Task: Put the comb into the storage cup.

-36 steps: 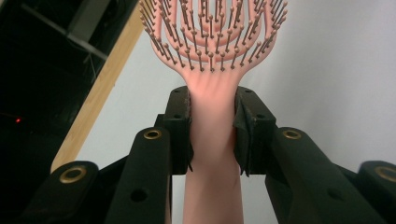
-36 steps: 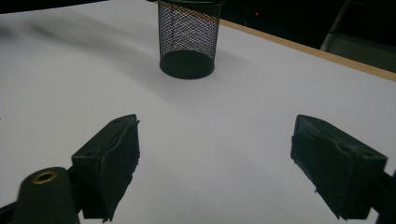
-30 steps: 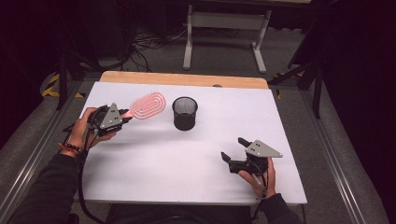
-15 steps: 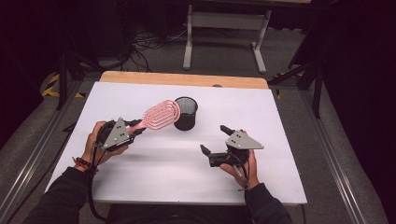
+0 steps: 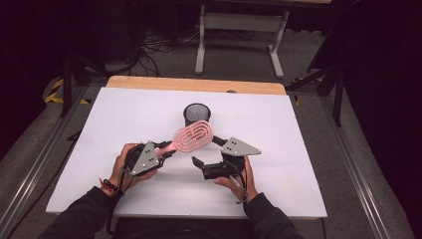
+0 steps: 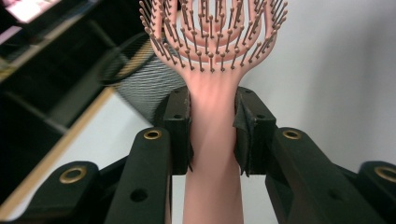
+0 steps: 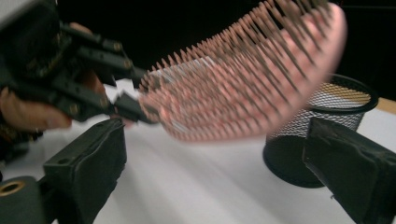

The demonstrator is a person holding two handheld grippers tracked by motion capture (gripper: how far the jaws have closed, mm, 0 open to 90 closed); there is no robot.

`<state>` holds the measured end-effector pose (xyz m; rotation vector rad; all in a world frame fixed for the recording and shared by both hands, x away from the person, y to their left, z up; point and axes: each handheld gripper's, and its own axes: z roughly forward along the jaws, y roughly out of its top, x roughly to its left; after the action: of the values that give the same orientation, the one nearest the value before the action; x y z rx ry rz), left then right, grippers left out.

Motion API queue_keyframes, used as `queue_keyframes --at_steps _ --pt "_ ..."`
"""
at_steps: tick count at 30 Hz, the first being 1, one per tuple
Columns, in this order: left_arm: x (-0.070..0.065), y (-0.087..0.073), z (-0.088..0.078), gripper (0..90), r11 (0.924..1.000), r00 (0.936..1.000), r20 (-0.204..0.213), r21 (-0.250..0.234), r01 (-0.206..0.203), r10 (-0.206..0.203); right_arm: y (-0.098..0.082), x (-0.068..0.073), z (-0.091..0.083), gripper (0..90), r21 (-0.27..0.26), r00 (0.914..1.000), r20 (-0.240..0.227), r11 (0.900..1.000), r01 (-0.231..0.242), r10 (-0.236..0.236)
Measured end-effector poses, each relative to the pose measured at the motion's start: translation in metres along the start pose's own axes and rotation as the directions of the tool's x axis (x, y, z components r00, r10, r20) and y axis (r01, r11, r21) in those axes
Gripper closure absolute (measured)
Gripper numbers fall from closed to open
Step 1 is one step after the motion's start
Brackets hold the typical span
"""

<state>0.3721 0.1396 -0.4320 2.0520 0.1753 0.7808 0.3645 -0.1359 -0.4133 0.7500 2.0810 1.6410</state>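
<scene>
We see a pink hairbrush [image 5: 193, 136] held above the white table [image 5: 298, 164], near its middle, just in front of a black mesh cup [image 5: 197, 113]. The left gripper [image 5: 161, 149] is clamped on the brush handle. In the left gripper view both jaws press flat against the sides of the handle [image 6: 212, 140], which runs straight up between them, and the vented oval head [image 6: 212, 32] spreads out beyond the jaw tips with its bristles facing the camera.

From the high view, the brush's long axis runs diagonally: handle end low and to the left at the gripper, head up and to the right, pointing toward the far right of the table. The head's far edge overlaps the near rim of the mesh cup in this view; we cannot tell whether they touch. The cup stands upright on the table.

The right gripper [image 5: 204, 157] sits just to the right of the brush head, held in the person's right hand [image 5: 239, 179], with its jaws spread wide and nothing between them. In the right gripper view the two pads [image 7: 100, 154] stand well apart, and the brush head [image 7: 243, 79] crosses above the gap, blurred, bristles pointing up and toward the camera. The left gripper [image 7: 121, 88] shows farther off at the brush's handle end, and the mesh cup [image 7: 317, 126] stands behind at the right.
</scene>
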Motion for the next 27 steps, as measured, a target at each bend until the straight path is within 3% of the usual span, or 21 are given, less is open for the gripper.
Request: queue_keyframes --at_steps 4,7,9,11,13,15,20,27 --pt "-0.008 0.003 0.008 69.6 1.0 0.9999 0.015 0.008 0.005 -0.005 0.001 0.003 0.001 7.9 -0.013 0.9998 -0.004 1.0 -0.022 0.022" --pt "-0.017 0.006 0.019 69.6 0.9999 0.9999 0.013 0.014 0.002 -0.002 0.001 -0.002 -0.003 17.7 -0.037 0.9955 -0.001 0.995 -0.095 0.095" --pt "-0.021 0.008 0.022 69.6 0.9999 1.0 0.004 0.013 0.003 -0.003 0.0 -0.004 -0.004 23.1 -0.05 0.9937 -0.003 0.992 -0.112 0.112" --pt "-0.023 0.009 0.026 69.6 0.9997 1.0 -0.002 0.021 0.01 -0.01 0.0 -0.004 -0.006 27.1 -0.056 0.9932 0.012 0.992 -0.115 0.116" --pt "-0.026 0.01 0.031 69.5 0.9996 0.9999 -0.009 0.027 0.01 -0.01 0.001 -0.005 -0.01 45.0 -0.072 0.9924 0.018 0.99 -0.12 0.122" --pt "-0.029 0.011 0.035 69.5 0.9995 0.9997 -0.019 0.028 0.015 -0.015 0.001 -0.004 -0.013 53.7 -0.083 0.9934 0.026 0.991 -0.109 0.112" --pt "-0.034 0.012 0.042 69.4 0.9991 0.9995 -0.023 0.036 0.023 -0.023 0.001 -0.001 -0.017 57.7 -0.103 0.9945 0.033 0.99 -0.095 0.099" --pt "-0.036 0.013 0.044 68.7 0.9993 0.9987 -0.034 0.008 0.038 -0.037 0.003 0.0 -0.021 61.8 -0.105 0.9972 0.032 0.992 -0.063 0.067"
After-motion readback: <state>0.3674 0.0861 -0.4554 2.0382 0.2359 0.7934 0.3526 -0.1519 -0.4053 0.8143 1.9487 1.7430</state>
